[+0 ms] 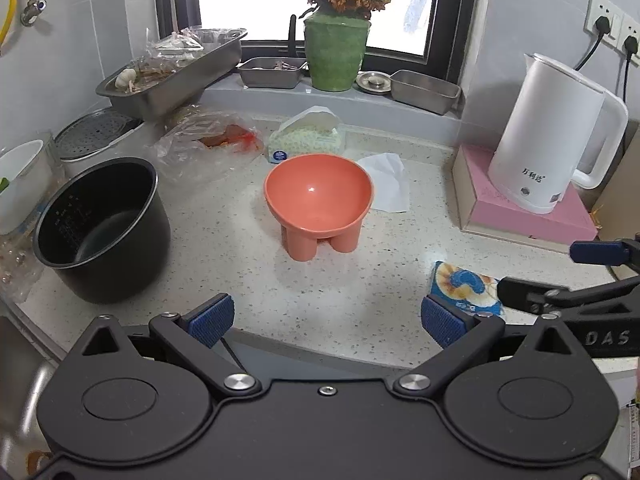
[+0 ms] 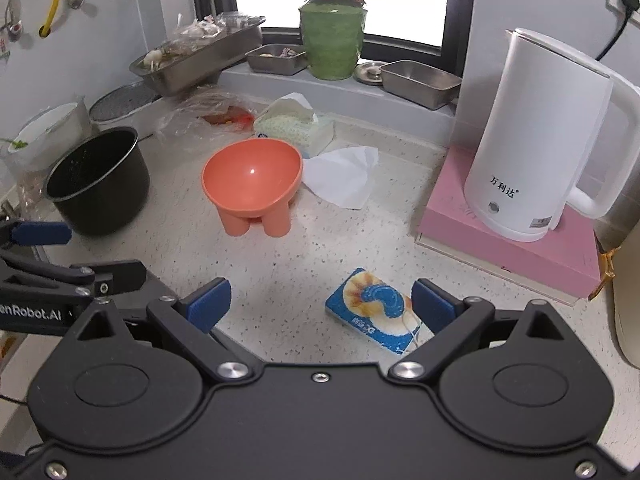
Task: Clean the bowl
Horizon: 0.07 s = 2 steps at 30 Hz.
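An orange footed bowl [image 1: 319,196] stands upright on the speckled counter, empty; it also shows in the right wrist view [image 2: 253,182]. A blue and white patterned sponge pack [image 2: 374,310] lies near the front, just left of my right gripper's right finger; it shows in the left wrist view [image 1: 466,286] too. A loose white tissue [image 1: 386,180] lies right of the bowl. My left gripper [image 1: 327,320] is open and empty, in front of the bowl. My right gripper [image 2: 322,306] is open and empty above the counter by the sponge pack.
A black pot [image 1: 104,228] stands left of the bowl. A tissue box [image 1: 308,136] and plastic bags [image 1: 208,140] lie behind it. A white kettle [image 1: 556,132] sits on a pink box [image 1: 528,216] at right. Steel trays [image 1: 176,76] and a green vase [image 1: 336,52] line the sill.
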{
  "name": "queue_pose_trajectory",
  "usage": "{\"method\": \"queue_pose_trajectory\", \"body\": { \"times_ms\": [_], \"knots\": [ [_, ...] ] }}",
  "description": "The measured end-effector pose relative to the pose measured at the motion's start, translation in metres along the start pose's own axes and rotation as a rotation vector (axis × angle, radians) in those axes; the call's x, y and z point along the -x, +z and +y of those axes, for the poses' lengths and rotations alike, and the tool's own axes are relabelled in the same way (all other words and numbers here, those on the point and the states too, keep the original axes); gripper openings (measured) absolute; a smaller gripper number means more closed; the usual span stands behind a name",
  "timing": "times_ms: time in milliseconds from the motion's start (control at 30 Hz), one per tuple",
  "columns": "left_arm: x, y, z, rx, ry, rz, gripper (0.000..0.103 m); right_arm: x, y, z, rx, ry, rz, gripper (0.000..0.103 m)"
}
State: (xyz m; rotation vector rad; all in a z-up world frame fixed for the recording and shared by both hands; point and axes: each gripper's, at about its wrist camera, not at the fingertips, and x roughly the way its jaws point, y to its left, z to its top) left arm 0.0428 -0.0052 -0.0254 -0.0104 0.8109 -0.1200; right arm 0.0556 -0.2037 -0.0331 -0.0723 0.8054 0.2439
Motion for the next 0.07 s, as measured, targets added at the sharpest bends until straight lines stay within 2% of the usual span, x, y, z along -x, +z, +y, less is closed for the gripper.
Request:
{"method": "queue_pose_trajectory", "body": {
  "times_ms": [67],
  "knots": [
    [0.0006, -0.0003, 0.0003, 0.003, -0.003, 0.001, 0.100, 0.0012, -0.0001, 0.0018, 0.008, -0.004, -0.003, 0.098]
  ]
}}
